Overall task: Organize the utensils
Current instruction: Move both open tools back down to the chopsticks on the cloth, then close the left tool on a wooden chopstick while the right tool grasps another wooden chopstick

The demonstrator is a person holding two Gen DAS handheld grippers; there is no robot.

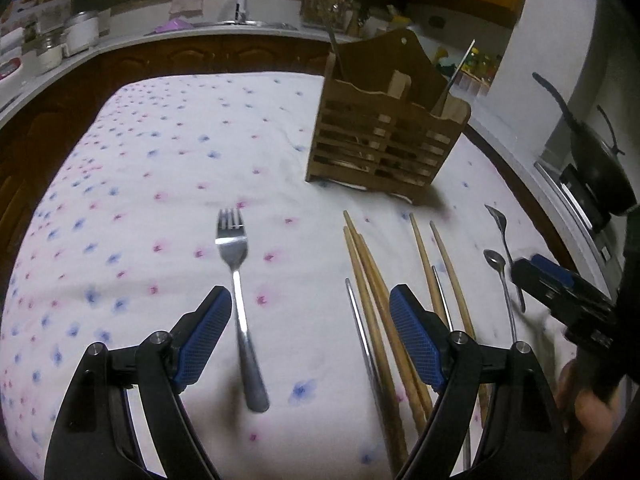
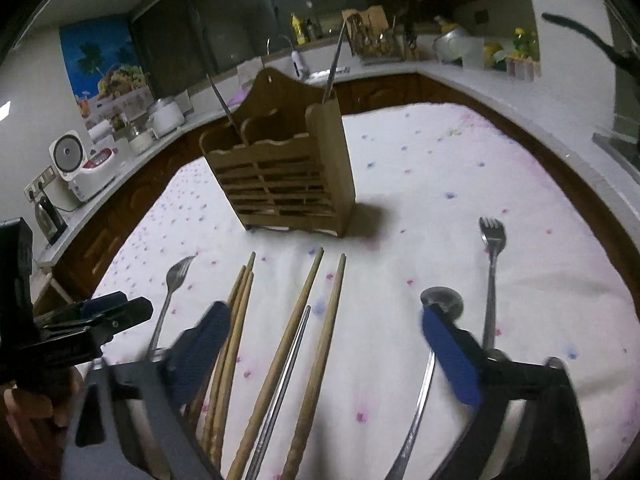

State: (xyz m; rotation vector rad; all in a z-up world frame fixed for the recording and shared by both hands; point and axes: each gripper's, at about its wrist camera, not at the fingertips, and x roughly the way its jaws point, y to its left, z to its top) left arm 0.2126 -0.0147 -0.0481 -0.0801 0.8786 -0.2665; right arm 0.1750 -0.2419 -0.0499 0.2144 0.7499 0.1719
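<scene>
Both grippers, left (image 1: 310,332) and right (image 2: 324,344), are being held wide and empty. Two utensils are already standing in the holder (image 1: 384,136); fork (image 1: 240,292), chopsticks (image 2: 304,340) and spoons (image 1: 502,280) are still lying near the counter's front edge.

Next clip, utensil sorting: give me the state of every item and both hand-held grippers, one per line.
Left hand-held gripper: open, empty, fork between its fingers.
Right hand-held gripper: open, empty, above the chopsticks.
Large fork: flat on the cloth.
Wooden chopsticks: loose on the cloth.
Spoon: on the cloth.
Small fork: on the cloth.
Wooden caddy: upright, two utensils inside.
</scene>
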